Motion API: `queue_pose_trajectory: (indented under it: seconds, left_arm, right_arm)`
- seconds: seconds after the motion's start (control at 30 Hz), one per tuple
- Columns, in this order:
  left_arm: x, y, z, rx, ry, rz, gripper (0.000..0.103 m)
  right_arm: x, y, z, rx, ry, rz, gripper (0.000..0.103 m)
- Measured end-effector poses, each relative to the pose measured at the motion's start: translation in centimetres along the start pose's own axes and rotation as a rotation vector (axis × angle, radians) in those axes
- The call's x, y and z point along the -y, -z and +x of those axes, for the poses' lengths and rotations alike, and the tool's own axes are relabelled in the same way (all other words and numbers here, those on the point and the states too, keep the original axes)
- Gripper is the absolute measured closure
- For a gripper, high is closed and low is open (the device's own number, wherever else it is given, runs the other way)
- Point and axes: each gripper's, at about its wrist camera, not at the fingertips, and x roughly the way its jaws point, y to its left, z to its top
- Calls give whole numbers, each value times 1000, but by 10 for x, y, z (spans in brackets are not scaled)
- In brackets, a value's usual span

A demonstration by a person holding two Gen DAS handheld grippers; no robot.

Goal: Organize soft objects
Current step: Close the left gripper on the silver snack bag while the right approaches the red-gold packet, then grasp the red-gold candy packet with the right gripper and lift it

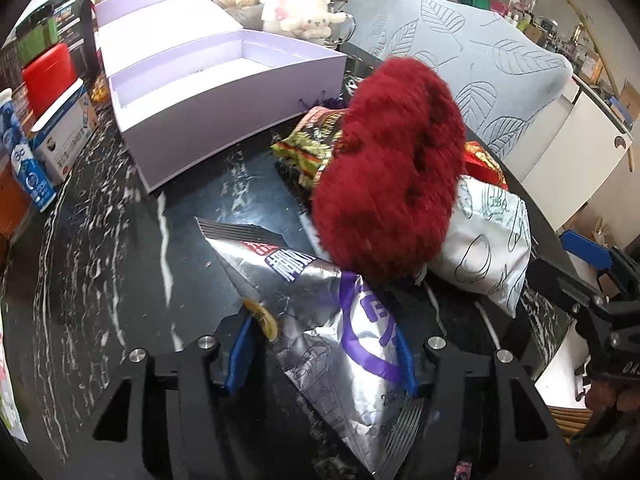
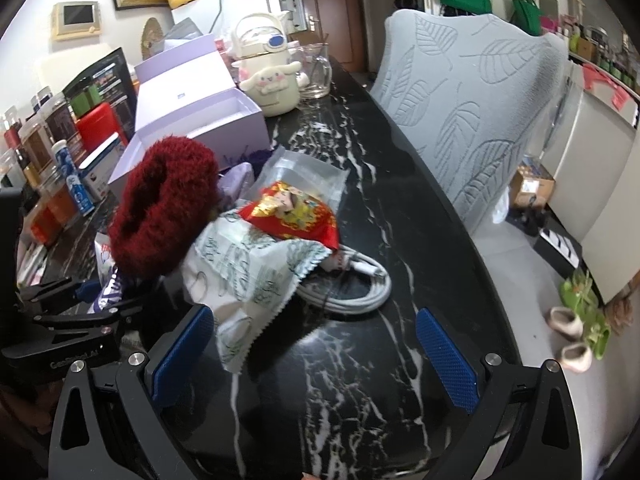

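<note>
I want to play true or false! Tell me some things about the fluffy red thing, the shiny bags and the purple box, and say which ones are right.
1. The left gripper is closed on the crinkly silver foil snack bag with purple print. True.
2. The fluffy dark red knitted ring lies inside the open lilac cardboard box. False: it sits on the pile of packets, outside the box.
3. The right gripper is holding the white packet with green drawings. False: its fingers are spread wide and grip nothing.
4. A coiled white cable lies on the black marble tabletop. True.
</note>
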Motion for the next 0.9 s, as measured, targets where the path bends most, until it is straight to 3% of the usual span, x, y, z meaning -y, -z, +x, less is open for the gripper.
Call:
queue_pose_trajectory:
  seconds: [0.33,0.5,0.6,0.73,0.9]
  left_arm:
    - [-31,18,-13,-13,1,-53,46]
    - [-45,13,-24,39,-27,-84,46]
    - [-44,14,-28,52,-10,-82,46]
    - [-39,12,-30,64,1,-67,46]
    - [-37,9,-30,72,1,-74,46]
  right_arm:
    - [-8,-4,5,8,-17,10,0]
    - [3,-18,6,25,-2,61,1]
    - [5,-29,9,35,-17,75,5]
    - [5,-39,23,21,-49,91,20]
    - [7,-46,39,-25,-94,135,21]
